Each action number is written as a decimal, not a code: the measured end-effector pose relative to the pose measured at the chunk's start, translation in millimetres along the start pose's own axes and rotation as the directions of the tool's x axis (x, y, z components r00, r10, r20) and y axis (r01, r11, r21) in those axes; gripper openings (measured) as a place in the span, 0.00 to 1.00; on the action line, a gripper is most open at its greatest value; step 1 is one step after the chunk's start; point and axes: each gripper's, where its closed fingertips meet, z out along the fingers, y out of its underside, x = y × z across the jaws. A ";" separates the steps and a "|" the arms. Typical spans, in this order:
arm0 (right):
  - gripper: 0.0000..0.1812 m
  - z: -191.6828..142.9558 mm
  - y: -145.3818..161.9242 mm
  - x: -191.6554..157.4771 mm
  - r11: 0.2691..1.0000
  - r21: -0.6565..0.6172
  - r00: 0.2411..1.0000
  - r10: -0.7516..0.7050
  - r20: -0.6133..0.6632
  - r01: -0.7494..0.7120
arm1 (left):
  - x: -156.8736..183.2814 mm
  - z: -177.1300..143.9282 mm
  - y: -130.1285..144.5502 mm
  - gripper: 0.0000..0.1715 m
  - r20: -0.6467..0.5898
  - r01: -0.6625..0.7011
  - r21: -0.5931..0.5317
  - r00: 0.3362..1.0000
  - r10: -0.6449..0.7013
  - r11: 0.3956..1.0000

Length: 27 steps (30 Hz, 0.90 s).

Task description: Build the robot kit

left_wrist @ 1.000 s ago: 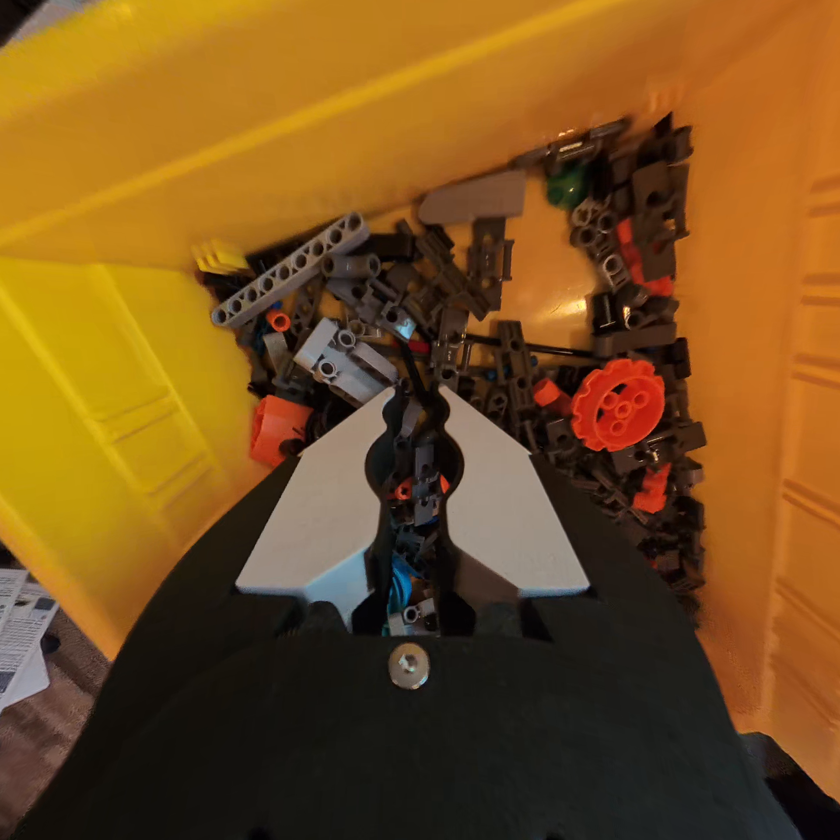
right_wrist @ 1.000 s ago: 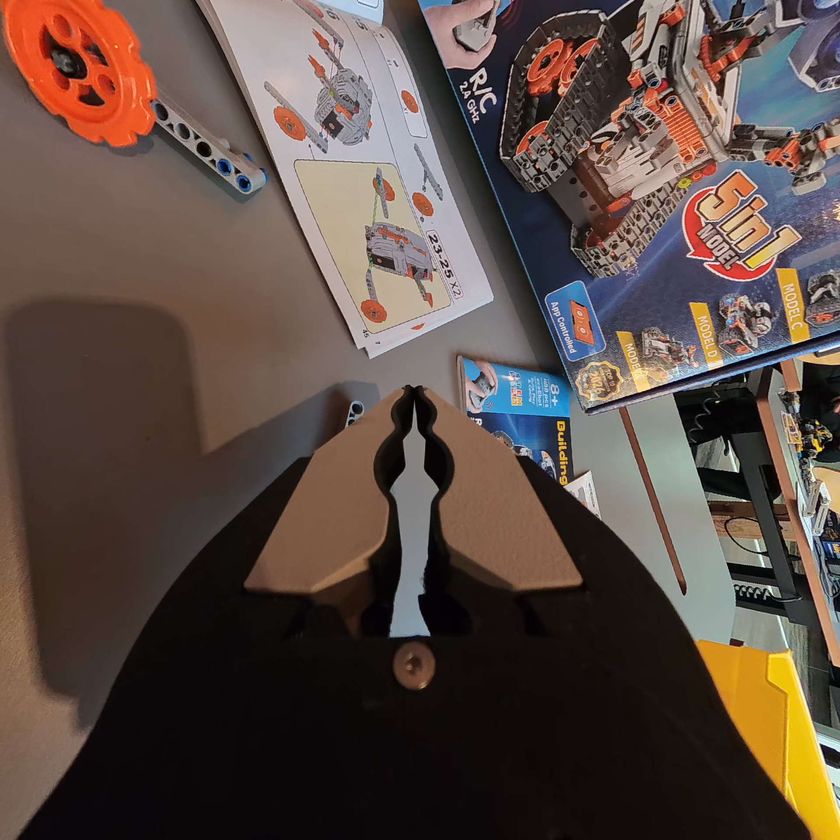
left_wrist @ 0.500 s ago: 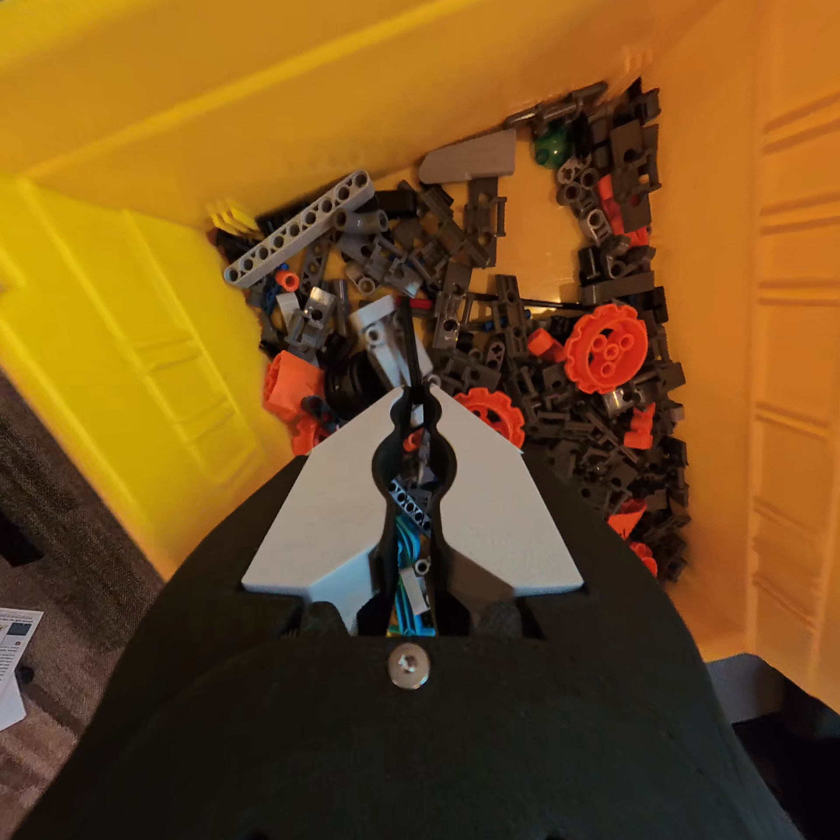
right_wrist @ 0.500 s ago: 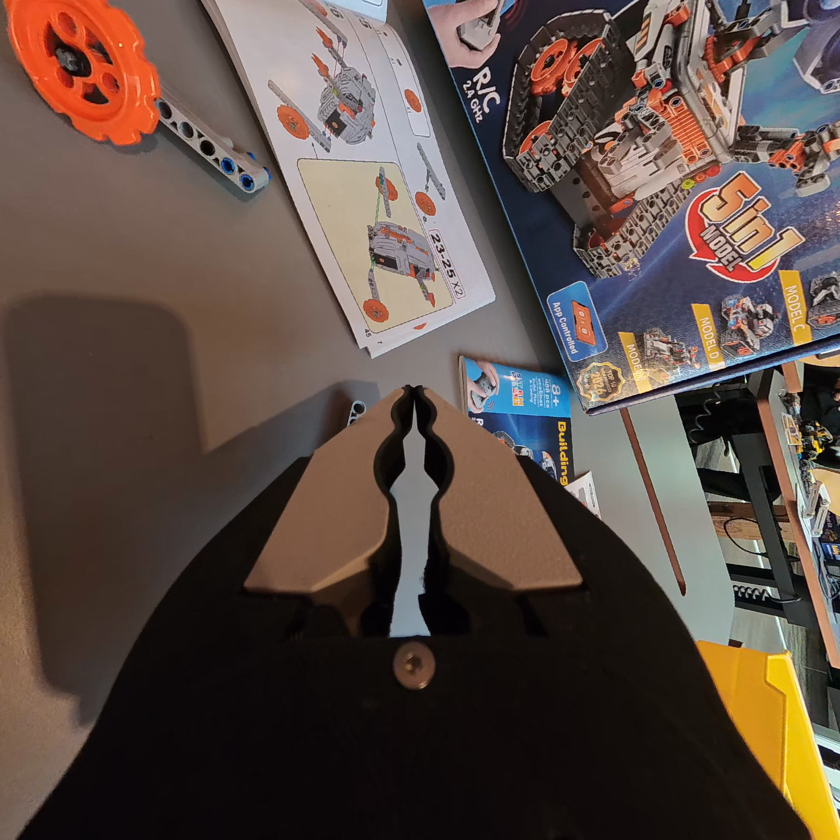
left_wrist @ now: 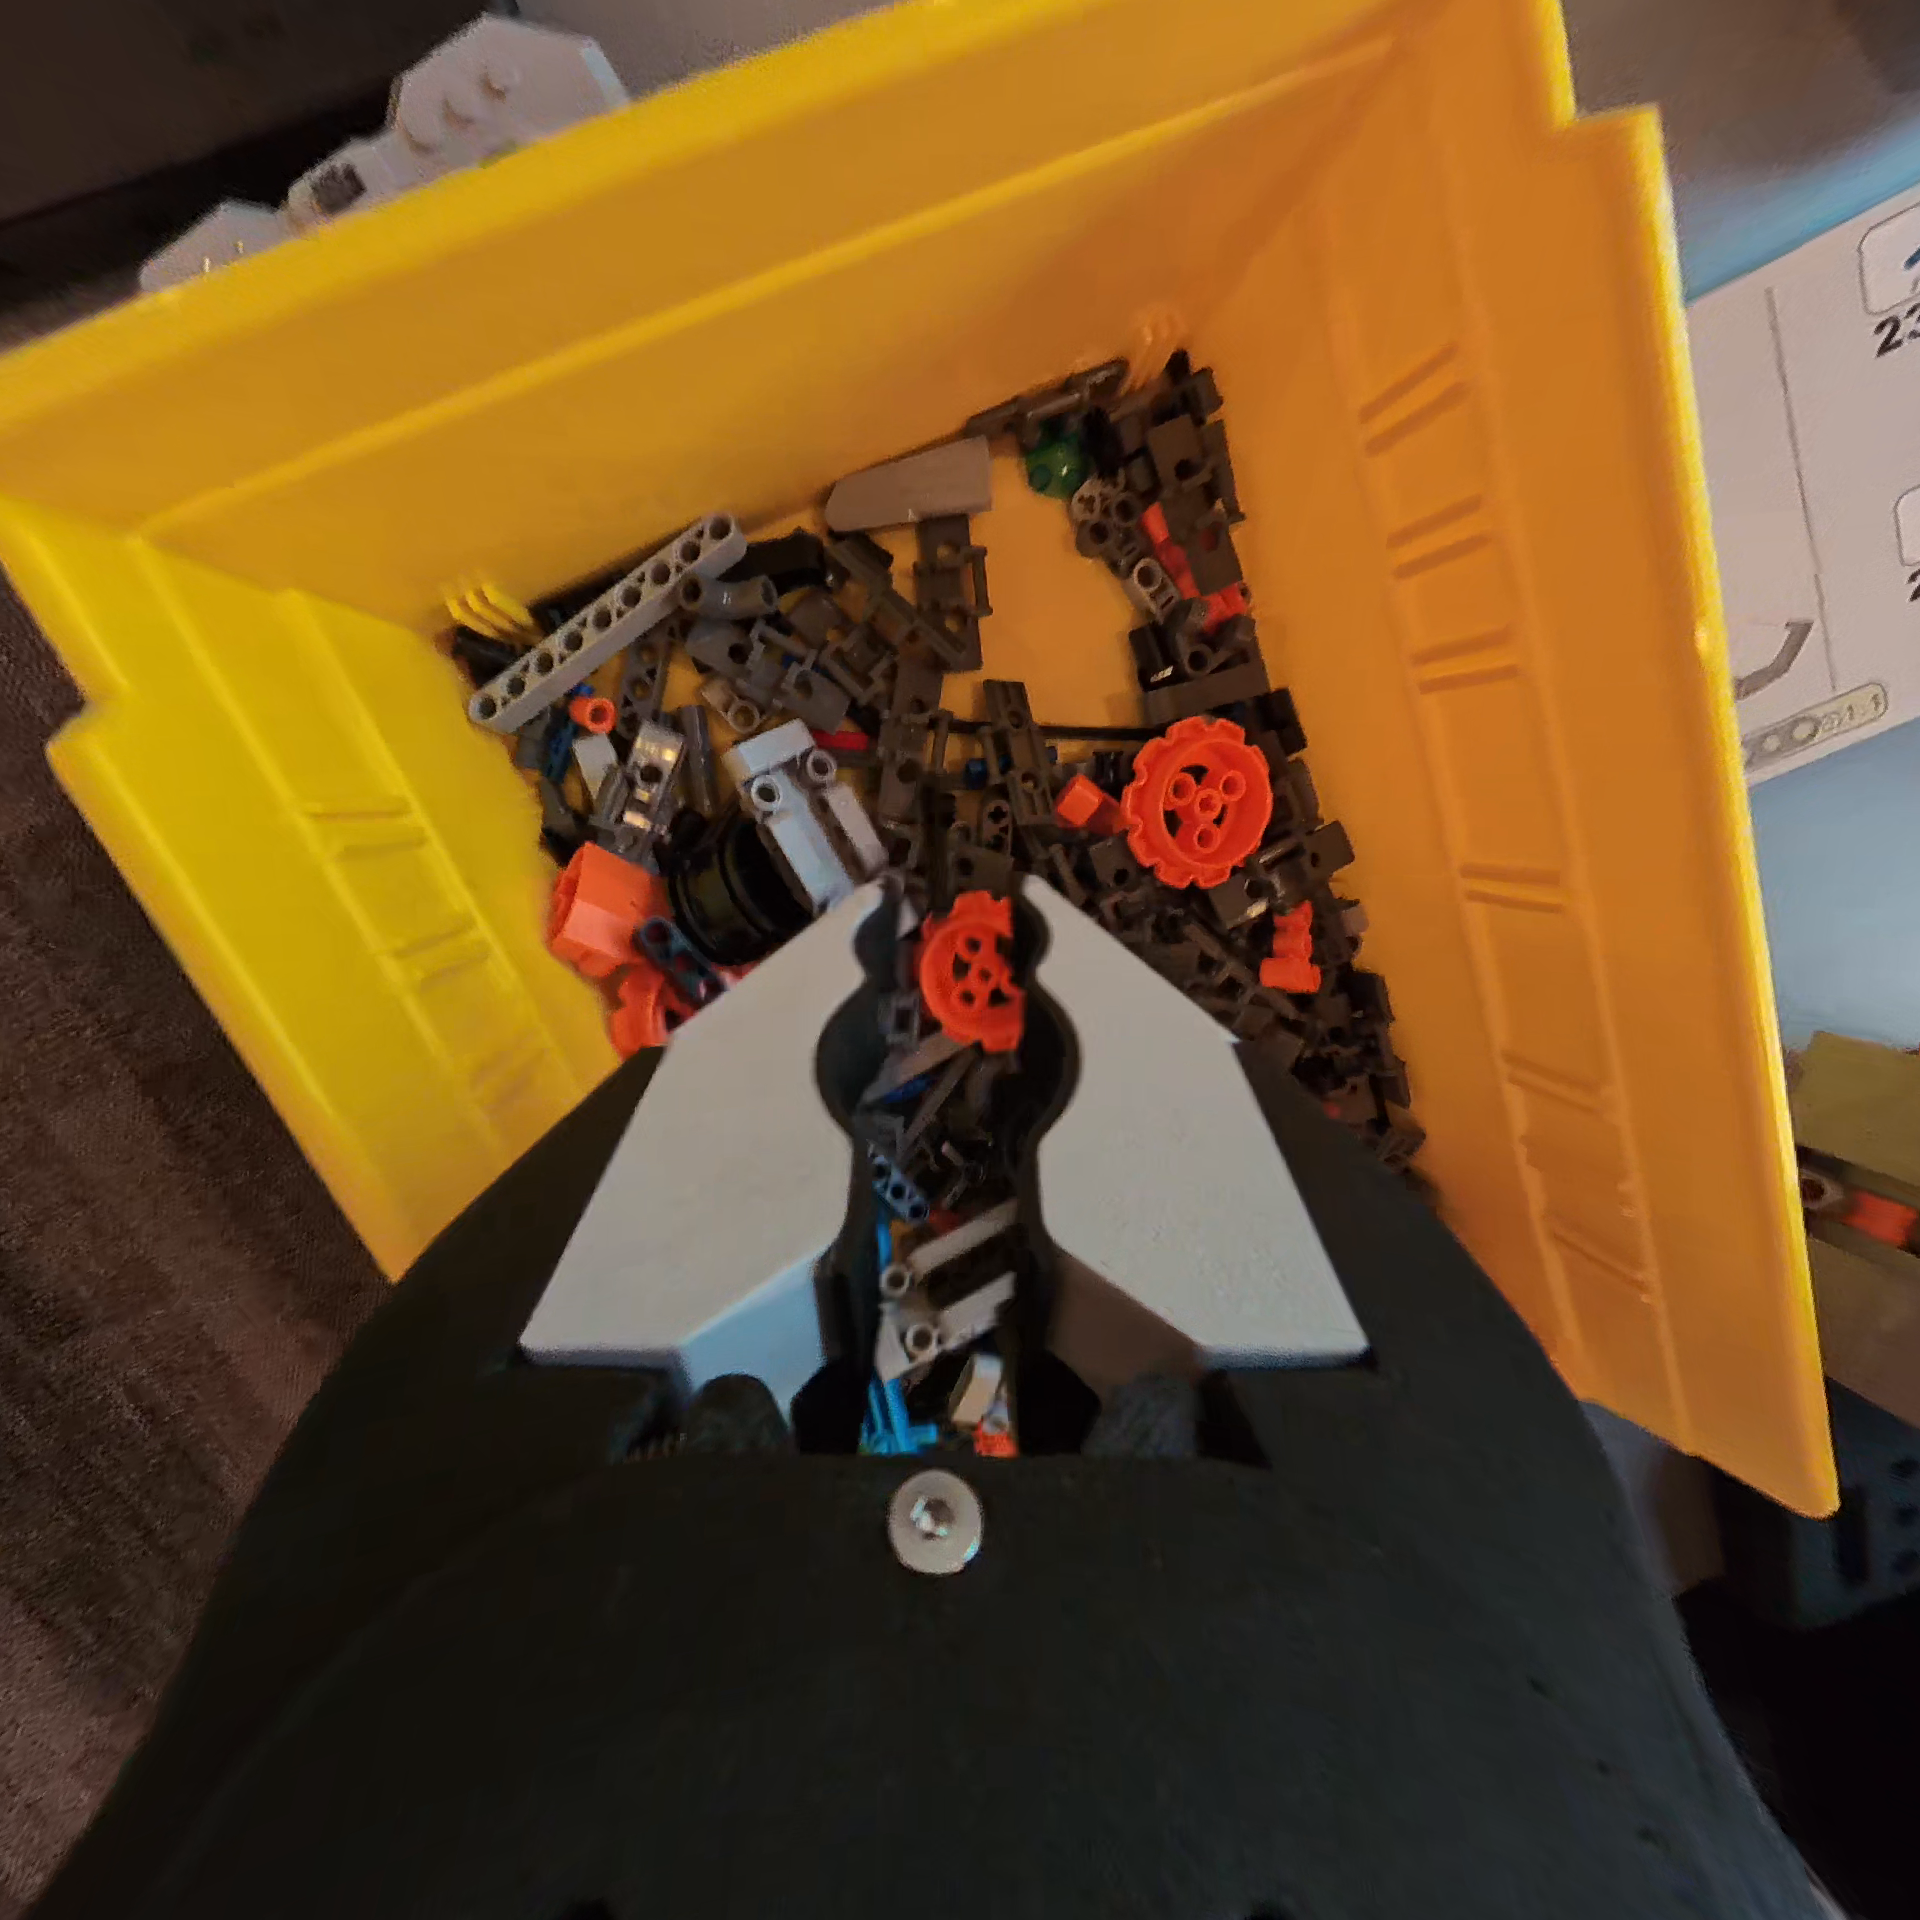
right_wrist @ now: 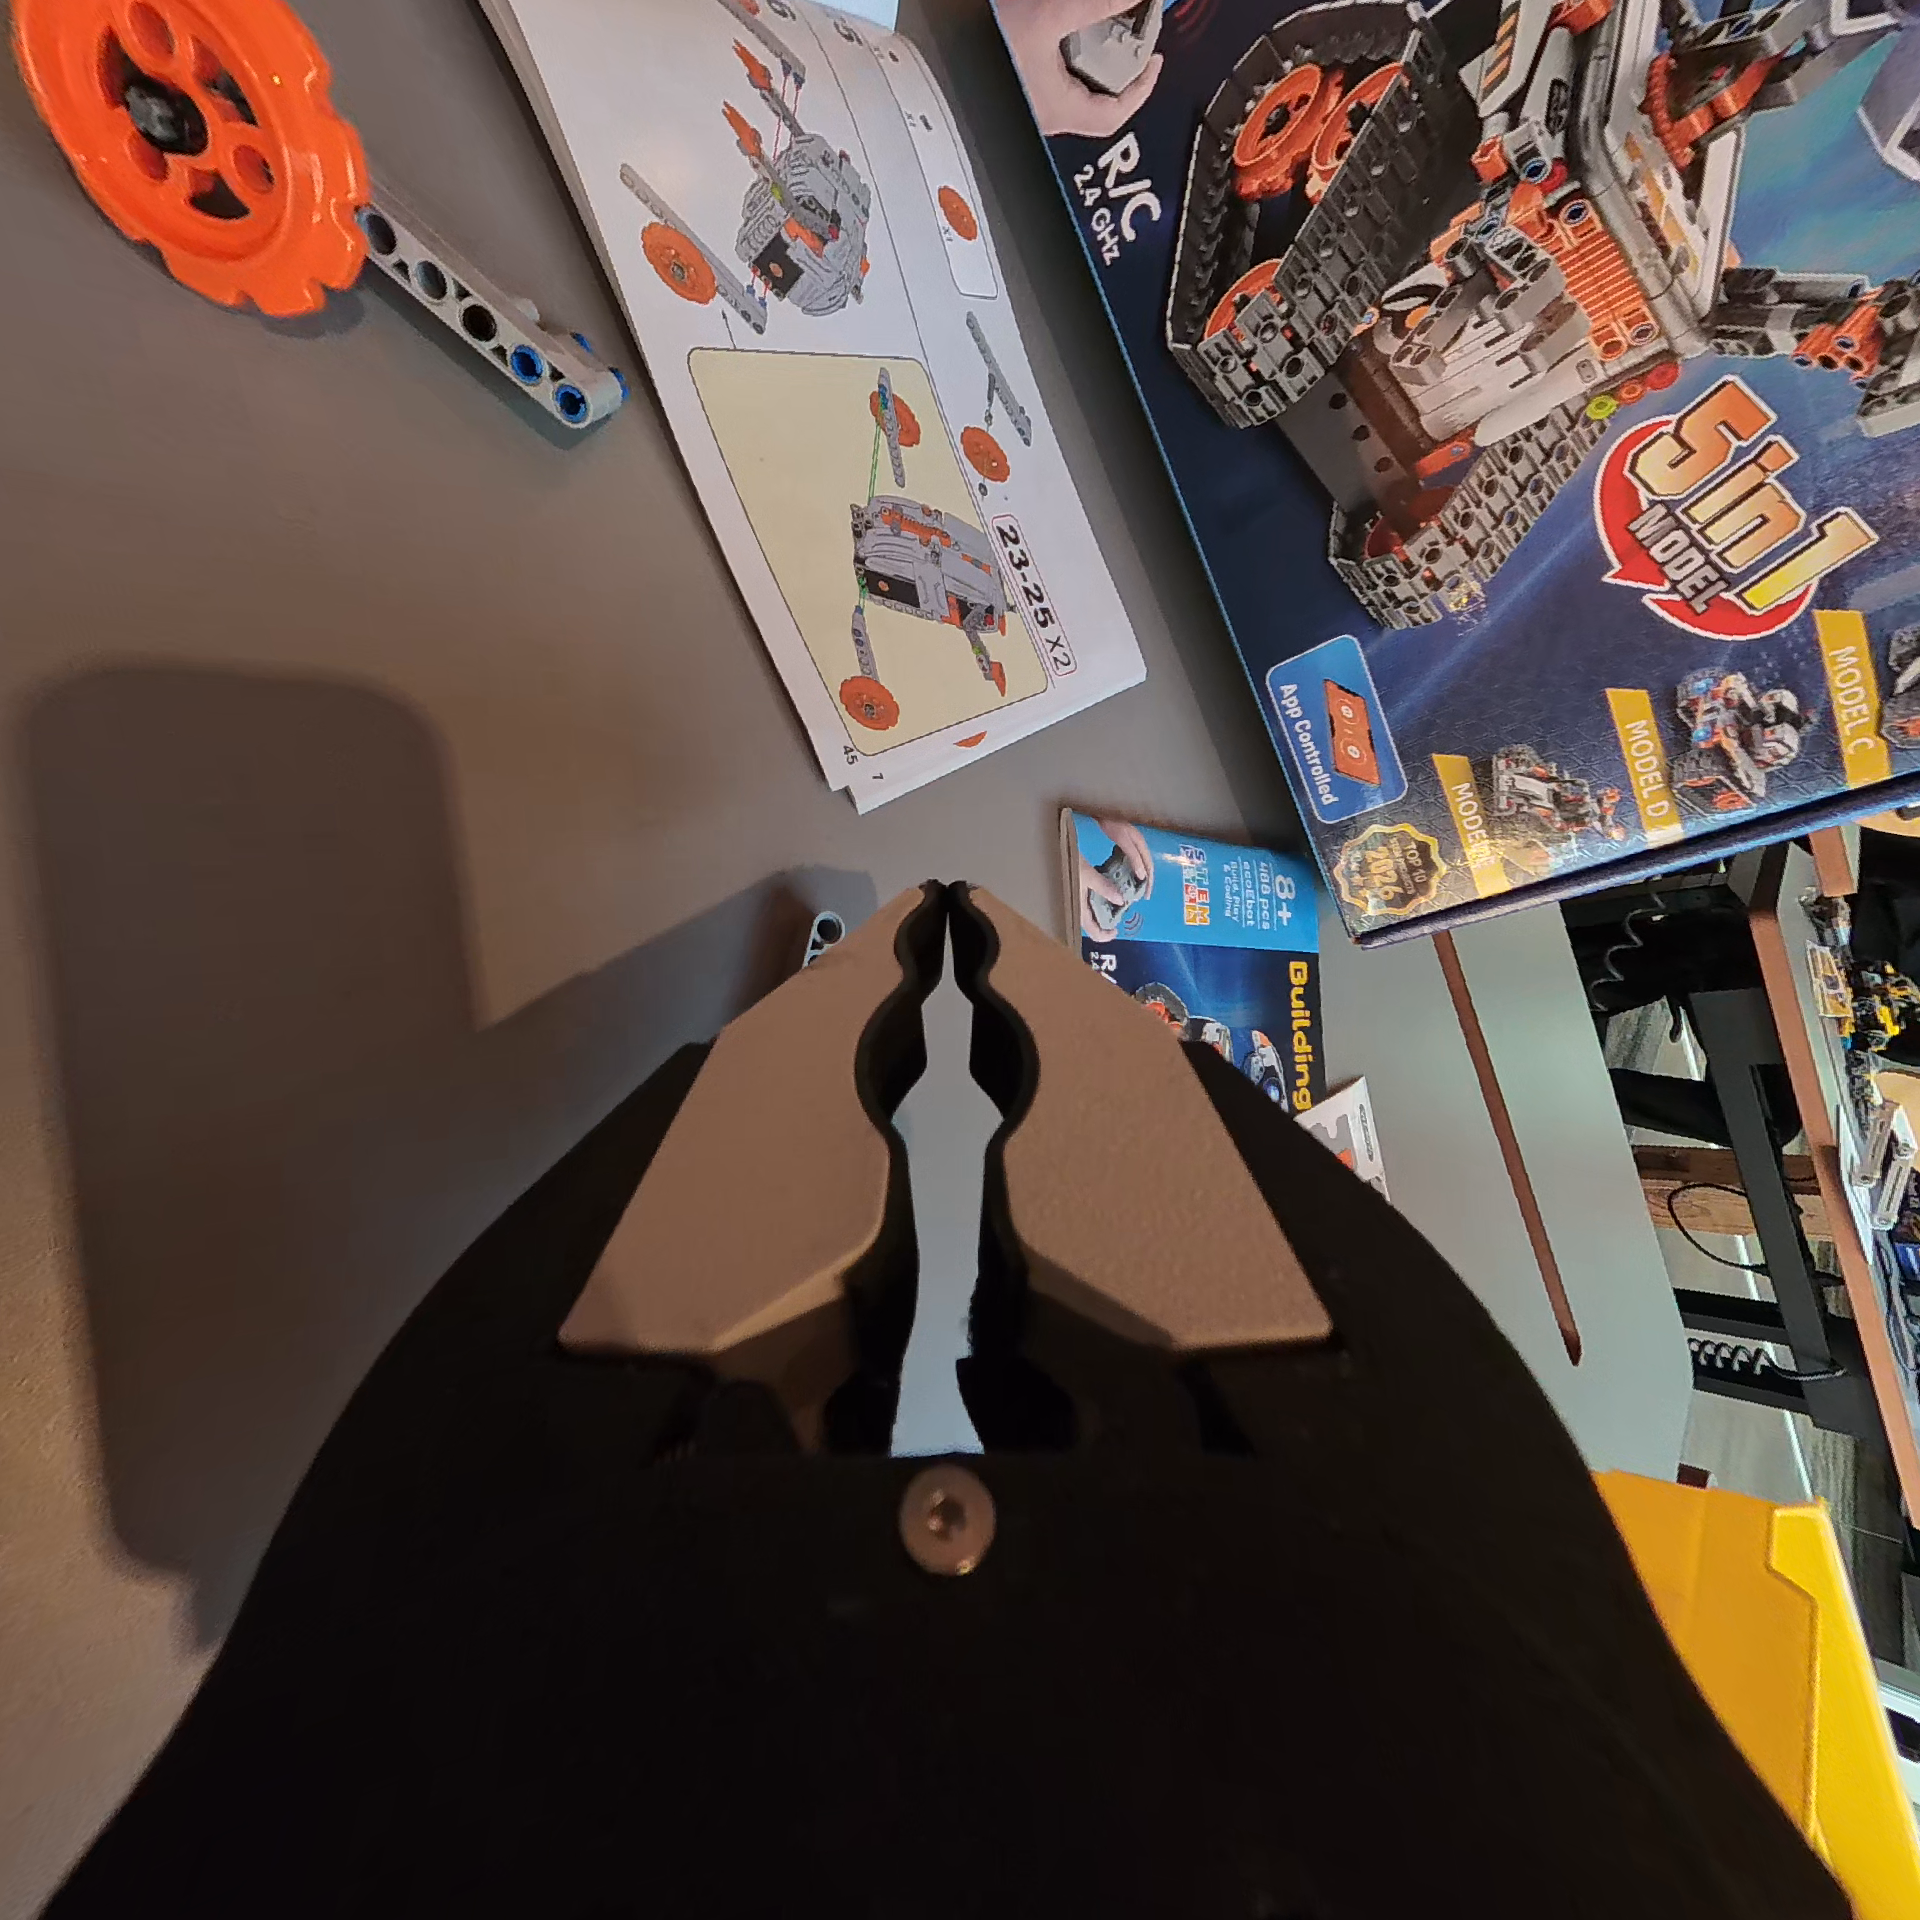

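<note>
In the left wrist view my left gripper (left_wrist: 956, 888) hangs over a yellow bin (left_wrist: 727, 312). Its jaws stand a little apart and hold nothing. The bin's floor carries a heap of dark grey, light grey and orange building parts. A small orange gear (left_wrist: 968, 971) shows between the jaws, lying below them in the heap. A bigger orange gear (left_wrist: 1200, 800) lies to the right, and a long grey holed beam (left_wrist: 608, 634) at the far left. In the right wrist view my right gripper (right_wrist: 945, 888) is shut and empty above a grey table (right_wrist: 312, 623).
On the table lie an orange gear (right_wrist: 192, 145) fixed on a grey beam (right_wrist: 488, 322), an open instruction booklet (right_wrist: 831, 395), a blue toy box (right_wrist: 1507, 416) and a small blue leaflet (right_wrist: 1195, 914). A tiny grey piece (right_wrist: 826, 930) lies by the right gripper's tip. The yellow bin's corner (right_wrist: 1766, 1662) shows at lower right. About 55 cm separates my left fingertips from my right.
My left gripper has pulled up and back out of the bin, and its jaws have opened from shut. The right gripper has barely moved.
</note>
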 end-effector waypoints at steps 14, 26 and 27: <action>0.00 5.5 6.9 -0.6 1.000 -0.018 1.000 0.016 0.012 -0.016 | -4.7 62.6 -14.6 0.23 0.131 -0.166 -0.117 0.975 0.181 0.979; 0.00 7.5 9.2 -0.7 0.999 -0.024 1.000 0.022 0.015 -0.021 | -31.6 39.9 -10.4 0.15 0.231 -0.148 -0.094 0.959 0.166 0.985; 0.00 8.1 9.6 -1.2 0.999 -0.027 1.000 0.022 0.017 -0.022 | -19.6 42.3 -14.2 0.15 0.183 -0.200 -0.076 0.960 0.211 0.977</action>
